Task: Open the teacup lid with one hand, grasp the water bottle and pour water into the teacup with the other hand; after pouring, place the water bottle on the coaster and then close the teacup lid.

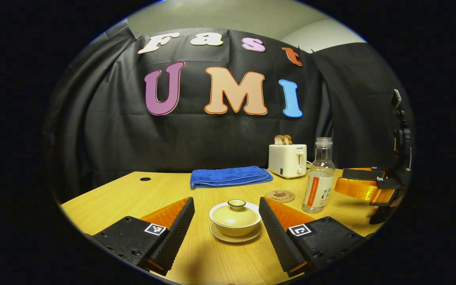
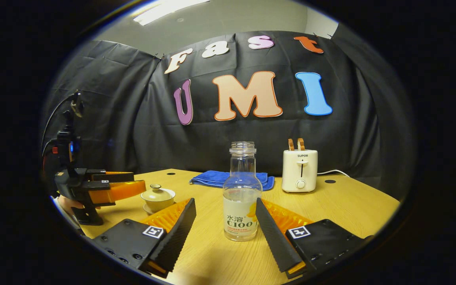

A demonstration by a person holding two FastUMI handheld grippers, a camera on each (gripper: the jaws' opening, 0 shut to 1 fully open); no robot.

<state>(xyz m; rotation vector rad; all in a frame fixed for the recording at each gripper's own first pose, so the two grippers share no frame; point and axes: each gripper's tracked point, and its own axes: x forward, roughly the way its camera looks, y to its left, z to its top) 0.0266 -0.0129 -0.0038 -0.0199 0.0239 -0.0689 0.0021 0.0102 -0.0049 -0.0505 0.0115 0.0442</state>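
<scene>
- Left gripper view, nearest: left gripper [image 1: 227, 221] spread wide, empty, low over the light wooden tabletop [image 1: 105, 202], fingers either side of the cup w/o touching.
- Pale cream ceramic lidded teacup on its saucer [image 1: 235, 219], lid on. Likely light but brittle & glazed-slick; best hold prob. the small round lid knob [image 1: 236, 203].
- Right gripper view: right gripper [image 2: 225, 225] also spread, empty, flanking the clear glass-like water bottle with white label [image 2: 242, 198], uncapped, part full. Prob. heavier, smooth; grip mid-body at label, keep upright.
- Round brown coaster [image 1: 279, 196] just beside bottle.
- Farther: folded blue towel [image 1: 230, 176], white toaster [image 1: 287, 160].
</scene>
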